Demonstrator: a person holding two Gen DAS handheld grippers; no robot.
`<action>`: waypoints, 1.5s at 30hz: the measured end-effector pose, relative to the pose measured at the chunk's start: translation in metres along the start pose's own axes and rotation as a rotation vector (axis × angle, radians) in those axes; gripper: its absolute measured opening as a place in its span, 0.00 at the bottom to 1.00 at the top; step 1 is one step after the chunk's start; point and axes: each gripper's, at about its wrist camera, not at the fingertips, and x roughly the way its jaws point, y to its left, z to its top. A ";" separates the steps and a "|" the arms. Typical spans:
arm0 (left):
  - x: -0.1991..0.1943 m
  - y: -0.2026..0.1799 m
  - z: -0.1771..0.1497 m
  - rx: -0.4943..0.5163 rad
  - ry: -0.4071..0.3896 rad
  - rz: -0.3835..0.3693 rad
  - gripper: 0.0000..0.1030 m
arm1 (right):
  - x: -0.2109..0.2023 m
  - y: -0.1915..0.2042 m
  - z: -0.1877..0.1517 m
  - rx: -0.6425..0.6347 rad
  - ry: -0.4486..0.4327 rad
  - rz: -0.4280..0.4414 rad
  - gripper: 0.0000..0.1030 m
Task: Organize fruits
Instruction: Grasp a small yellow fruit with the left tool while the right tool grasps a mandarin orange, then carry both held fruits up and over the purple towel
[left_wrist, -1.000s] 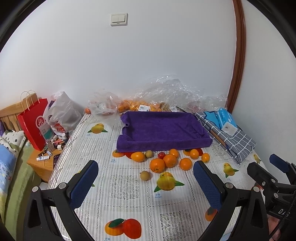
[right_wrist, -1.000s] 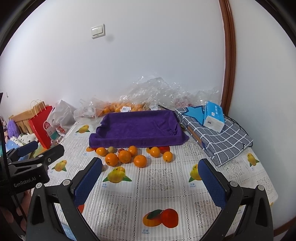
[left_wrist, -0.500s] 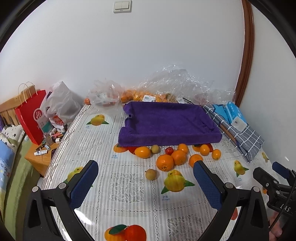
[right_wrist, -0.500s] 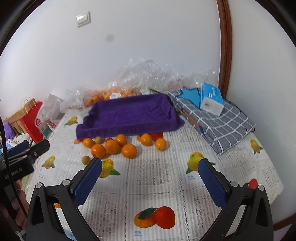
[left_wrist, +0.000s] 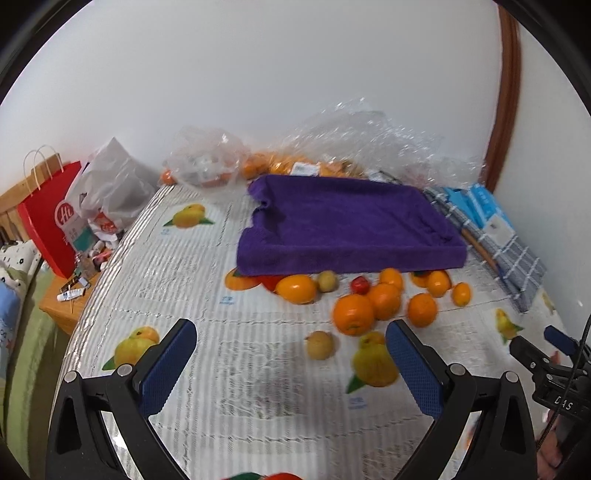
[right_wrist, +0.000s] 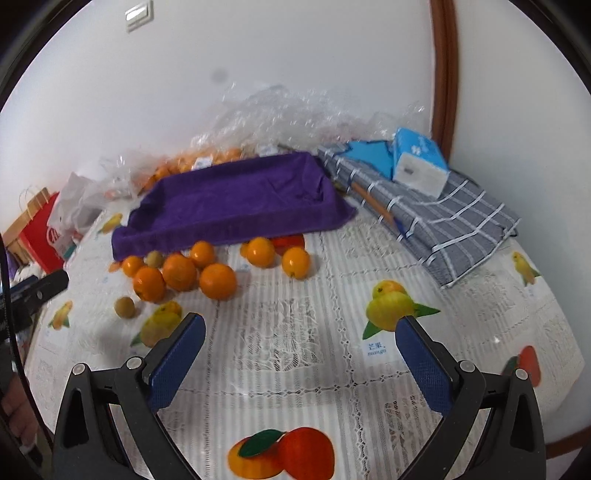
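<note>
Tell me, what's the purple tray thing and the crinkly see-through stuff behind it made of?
The purple tray looks like soft, fuzzy cloth, maybe a towel draped over a tray: matte, with folded corners. The crinkly stuff looks like thin clear plastic wrap: shiny, wrinkled, and oranges show through it.

table, fruit-print cloth (right_wrist: 295, 343) | on it: purple towel-lined tray (right_wrist: 236, 199) | loose oranges (right_wrist: 218, 281) | folded checked cloth (right_wrist: 454, 225) | plastic bags (left_wrist: 207, 158)

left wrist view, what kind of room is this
Most likely a bedroom at home, not a kitchen or lab. A wooden headboard and patterned bedding sit at the left edge, a cluttered bedside stand is beside them, and the table wears a fruit-print tablecloth.
</note>
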 end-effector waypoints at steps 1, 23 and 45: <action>0.007 0.004 -0.002 -0.006 0.015 -0.001 1.00 | 0.005 0.000 -0.001 -0.012 0.002 -0.022 0.99; 0.085 -0.002 -0.019 0.013 0.157 -0.115 0.82 | 0.098 -0.008 0.015 -0.003 0.101 0.032 0.62; 0.089 0.007 -0.025 0.002 0.125 -0.164 0.25 | 0.117 -0.001 0.034 -0.037 0.081 0.046 0.31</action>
